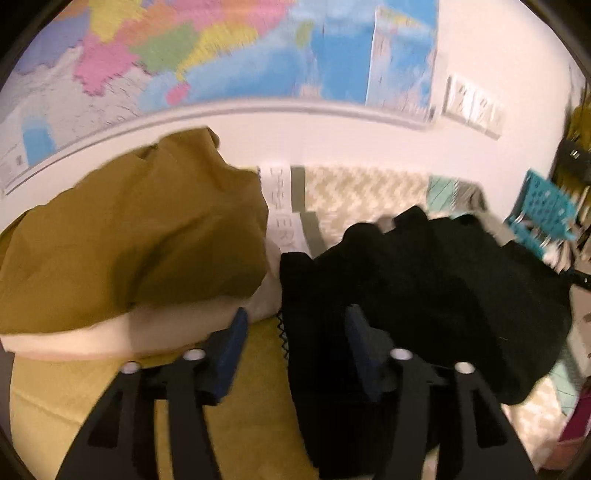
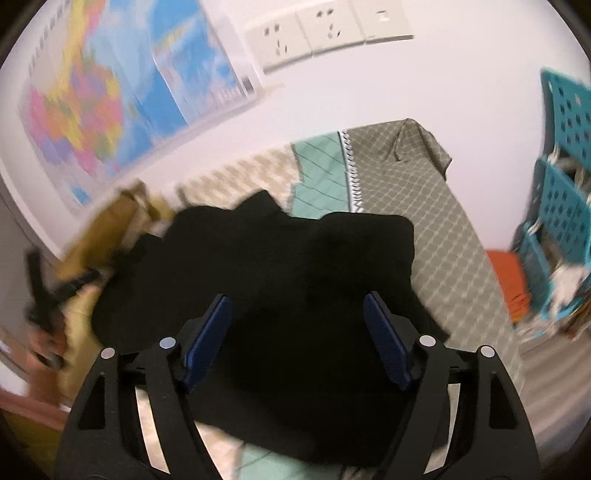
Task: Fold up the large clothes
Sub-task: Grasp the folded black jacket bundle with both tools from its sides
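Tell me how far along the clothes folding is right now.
Early on. Done: an olive-brown garment sits stacked on a cream one, though how neatly is unclear. In hand: nothing; left gripper and right gripper are open over the black garment. Left: that black garment lies bunched, unfolded.

One black garment (image 2: 295, 295), one mustard garment (image 1: 129, 236), one map (image 1: 184, 55), three sockets (image 2: 328, 26)

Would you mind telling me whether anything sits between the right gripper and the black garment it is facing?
Nothing visible does. The right gripper is open, and the black garment lies directly beneath and ahead of its fingers, uncovered. The mustard garment lies off to the left, beside the black one.
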